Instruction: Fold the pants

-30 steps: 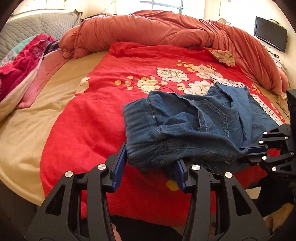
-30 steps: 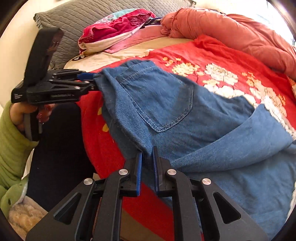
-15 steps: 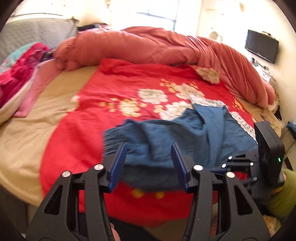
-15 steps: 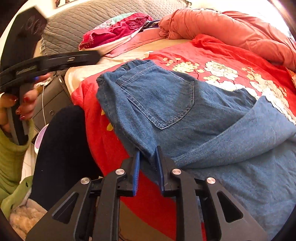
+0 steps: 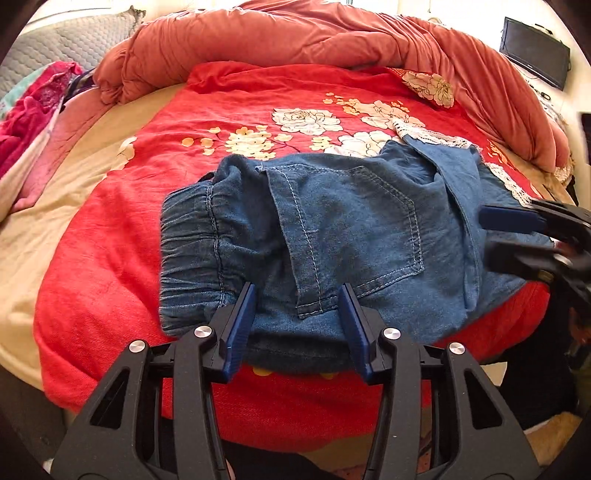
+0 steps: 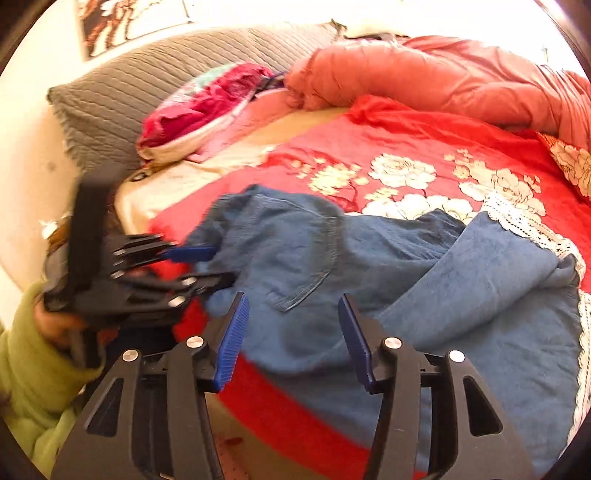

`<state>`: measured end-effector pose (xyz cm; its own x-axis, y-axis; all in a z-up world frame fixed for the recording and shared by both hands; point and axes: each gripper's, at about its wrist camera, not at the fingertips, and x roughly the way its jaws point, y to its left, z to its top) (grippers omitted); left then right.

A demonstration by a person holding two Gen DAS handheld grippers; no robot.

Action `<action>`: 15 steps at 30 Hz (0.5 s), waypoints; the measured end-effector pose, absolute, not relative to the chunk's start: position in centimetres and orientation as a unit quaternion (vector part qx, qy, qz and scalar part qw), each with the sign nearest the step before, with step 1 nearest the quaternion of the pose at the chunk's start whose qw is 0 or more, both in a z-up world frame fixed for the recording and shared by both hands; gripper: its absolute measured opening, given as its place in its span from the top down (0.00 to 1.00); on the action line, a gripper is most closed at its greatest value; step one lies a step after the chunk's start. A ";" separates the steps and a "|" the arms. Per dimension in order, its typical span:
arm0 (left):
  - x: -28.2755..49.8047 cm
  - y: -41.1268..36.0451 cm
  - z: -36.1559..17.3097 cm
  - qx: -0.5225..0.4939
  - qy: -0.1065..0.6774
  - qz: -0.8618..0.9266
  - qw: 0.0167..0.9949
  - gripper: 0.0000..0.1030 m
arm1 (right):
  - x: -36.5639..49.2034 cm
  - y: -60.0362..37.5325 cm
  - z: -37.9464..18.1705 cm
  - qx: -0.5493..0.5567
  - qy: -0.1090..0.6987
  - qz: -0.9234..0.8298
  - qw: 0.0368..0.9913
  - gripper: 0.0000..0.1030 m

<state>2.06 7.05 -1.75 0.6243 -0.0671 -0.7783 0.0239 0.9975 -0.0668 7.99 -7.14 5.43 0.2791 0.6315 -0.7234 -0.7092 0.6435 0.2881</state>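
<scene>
Pants: blue denim pants (image 5: 332, 229) lie folded over in a heap on the red flowered bedspread (image 5: 229, 110), at the near edge of the bed, elastic waistband toward the left in the left wrist view, a back pocket facing up
Left claw: the left claw (image 5: 297, 325) stands partly spread at the near edge of the pants, its blue pads on either side of the cloth's edge, not pinching it
Right claw: the right claw (image 6: 293, 336) has just been opening, its pads standing apart above the pants with no cloth pressed between them
Person: a hand in a green sleeve (image 6: 33, 369) holds the left claw beside the waistband end of the pants
Beyond the pants: a rolled orange quilt (image 5: 295, 33) along the far side, a grey pillow (image 6: 129, 99) and a pink bundle of clothes (image 6: 207, 99) toward the head of the bed
</scene>
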 end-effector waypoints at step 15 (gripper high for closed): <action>-0.4 5.6 3.4 -0.038 0.348 -0.074 0.934 0.50 | 10.5 -14.4 6.8 0.024 0.424 0.347 0.836 0.42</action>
<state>-0.39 5.63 3.40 0.7468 -0.1647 -0.6443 0.1114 0.9861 -0.1230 10.47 -14.37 6.79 0.3990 0.6006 -0.6929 -0.5599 0.7580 0.3346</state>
